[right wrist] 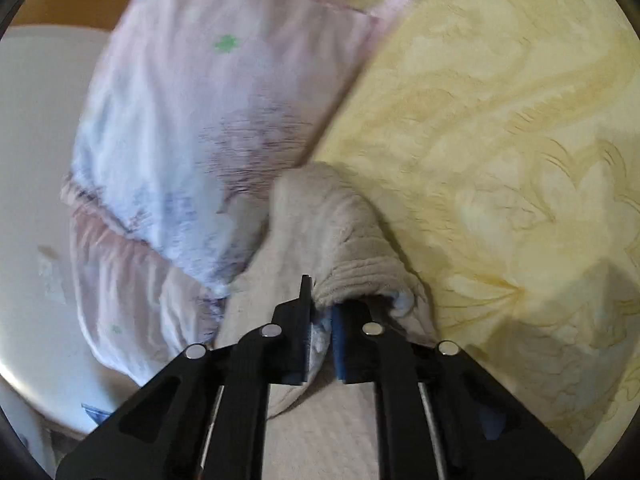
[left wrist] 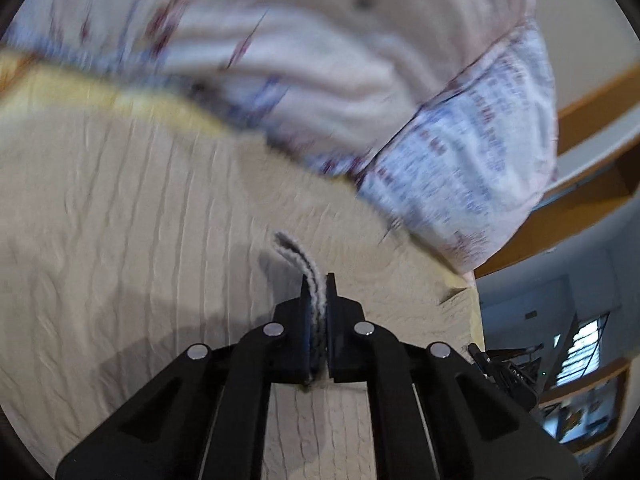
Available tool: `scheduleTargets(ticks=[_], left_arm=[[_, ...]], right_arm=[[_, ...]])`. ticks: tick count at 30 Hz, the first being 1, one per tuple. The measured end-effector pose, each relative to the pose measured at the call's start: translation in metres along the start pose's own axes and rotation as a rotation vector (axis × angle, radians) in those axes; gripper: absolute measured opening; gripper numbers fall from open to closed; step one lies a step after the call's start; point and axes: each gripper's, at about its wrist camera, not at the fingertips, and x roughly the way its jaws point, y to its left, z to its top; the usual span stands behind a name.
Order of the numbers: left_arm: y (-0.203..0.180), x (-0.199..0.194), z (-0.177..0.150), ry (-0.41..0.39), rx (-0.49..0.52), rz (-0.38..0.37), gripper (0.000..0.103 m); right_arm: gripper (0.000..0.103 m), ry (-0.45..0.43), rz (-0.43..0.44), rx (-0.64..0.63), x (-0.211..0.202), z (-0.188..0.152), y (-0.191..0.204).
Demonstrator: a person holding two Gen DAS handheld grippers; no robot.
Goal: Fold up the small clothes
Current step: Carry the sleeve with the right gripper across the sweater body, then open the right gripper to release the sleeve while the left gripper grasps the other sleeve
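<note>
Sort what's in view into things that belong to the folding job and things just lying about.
Belongs to the job:
- beige knit garment
- left claw, pinching its edge
- right claw, pinching a bunched part

Just lying about:
- patterned pink-and-white pillow
- yellow floral bedcover
- wooden shelving

You've got a yellow floral bedspread covering the bed, with a pink-white printed pillow lying on it. Past the bed edge there's orange-brown wood trim on a pale wall. Lower right, a bright window sits behind blurred dark clutter. A pale surface lies left of the pillow.
</note>
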Motion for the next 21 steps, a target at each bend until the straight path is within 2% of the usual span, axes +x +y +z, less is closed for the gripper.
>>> scheduleTargets(ticks=[2,3,6,10,13,16,19,20,21], left_arm=[[-0.006,-0.02,0.006,-0.073,0.06,-0.003,0.005],[-0.006,-0.03,0.007,-0.1,0.092,0.027,0.005],[0.011,-0.029,0.007,-0.051,0.094,0.097,0.005],[0.03,-0.016,-0.001,0.019,0.071,0.142,0.005],[0.032,-0.012,-0.001,0.025,0.082,0.163,0.006],[0.033,-0.006,0.0,0.011,0.106,0.234,0.006],[0.041,-0.005,-0.002,0.018,0.074,0.224,0.008],[0.043,-0.009,-0.003,0.018,0.066,0.214,0.011],[0.046,-0.017,-0.005,0.013,0.054,0.206,0.017]], right_arm=[[0.008,-0.033,0.052,-0.099,-0.008,-0.01,0.018],[0.008,-0.034,0.037,-0.135,-0.008,-0.015,0.023],[0.008,0.011,-0.046,-0.164,0.003,-0.025,0.024],[0.011,0.073,-0.111,-0.099,0.016,-0.03,0.009],[0.012,0.031,-0.117,-0.073,0.007,-0.027,0.003],[0.01,-0.018,-0.178,-0.068,-0.001,-0.027,-0.003],[0.01,-0.021,-0.226,-0.112,-0.002,-0.033,0.003],[0.013,-0.034,-0.257,-0.144,-0.005,-0.037,0.01],[0.021,-0.045,-0.28,-0.165,-0.007,-0.038,0.013]])
